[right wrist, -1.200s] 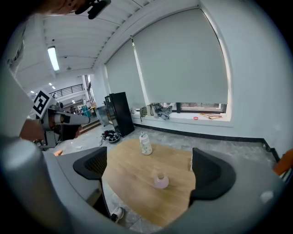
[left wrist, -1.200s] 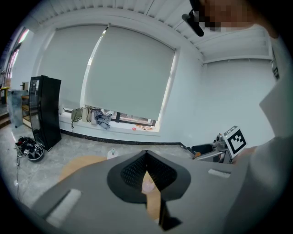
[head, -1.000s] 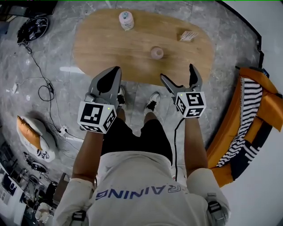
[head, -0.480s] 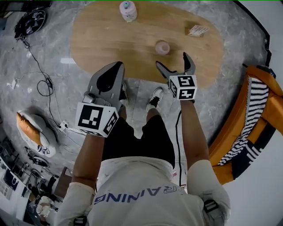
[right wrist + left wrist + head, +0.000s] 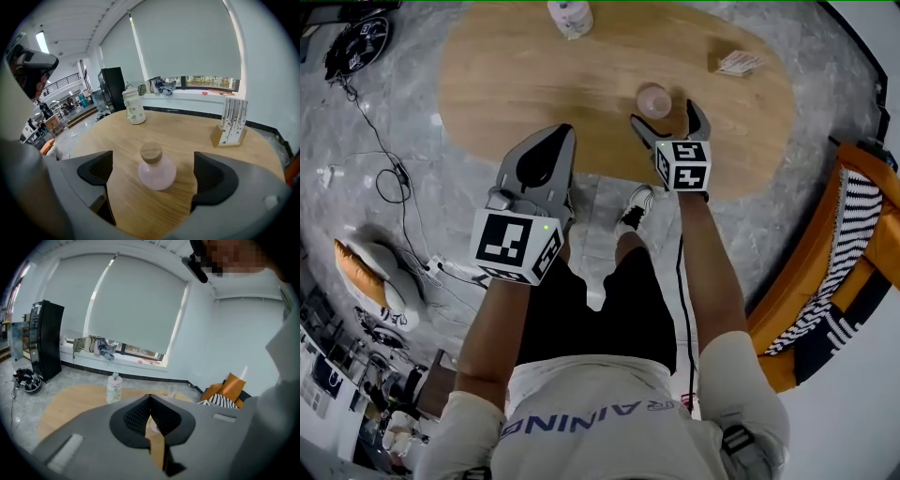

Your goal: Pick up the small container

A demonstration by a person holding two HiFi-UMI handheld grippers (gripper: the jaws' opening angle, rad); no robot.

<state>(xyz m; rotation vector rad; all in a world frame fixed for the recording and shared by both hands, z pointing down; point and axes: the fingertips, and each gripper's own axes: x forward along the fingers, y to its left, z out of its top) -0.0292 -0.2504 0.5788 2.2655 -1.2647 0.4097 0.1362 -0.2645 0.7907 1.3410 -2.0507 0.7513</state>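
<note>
At left, the left gripper [image 5: 561, 131] is held closed with nothing in it above the desk [image 5: 516, 80]; a white bottle [image 5: 570, 15] is cut off at the head view's top. Rightward, the small container [image 5: 157, 169] is seen on the desk, untouched, between the wide-spread jaws of the right gripper [image 5: 666, 116].

Grey marble-patterned floor [image 5: 384, 103], glossy, with black cables [image 5: 394, 187] lying loose on the left side. In the middle, 1 oval wooden table [image 5: 516, 75], light brown. On the right, orange seat [image 5: 825, 281] with a black-and-white striped cushion [image 5: 853, 216], close to a pale wall [image 5: 243, 348]. Across the room, wide window [image 5: 136, 310] covered by 2 pale roller blinds, with only a low strip of glass left open above the sill [image 5: 140, 363]. Some clothes [image 5: 107, 351] heaped on that sill. Near the window, tall black cabinet [image 5: 44, 341] standing on the floor. White ceiling with 1 long lamp [image 5: 41, 42] lit. Soft, even daylight everywhere.
</note>
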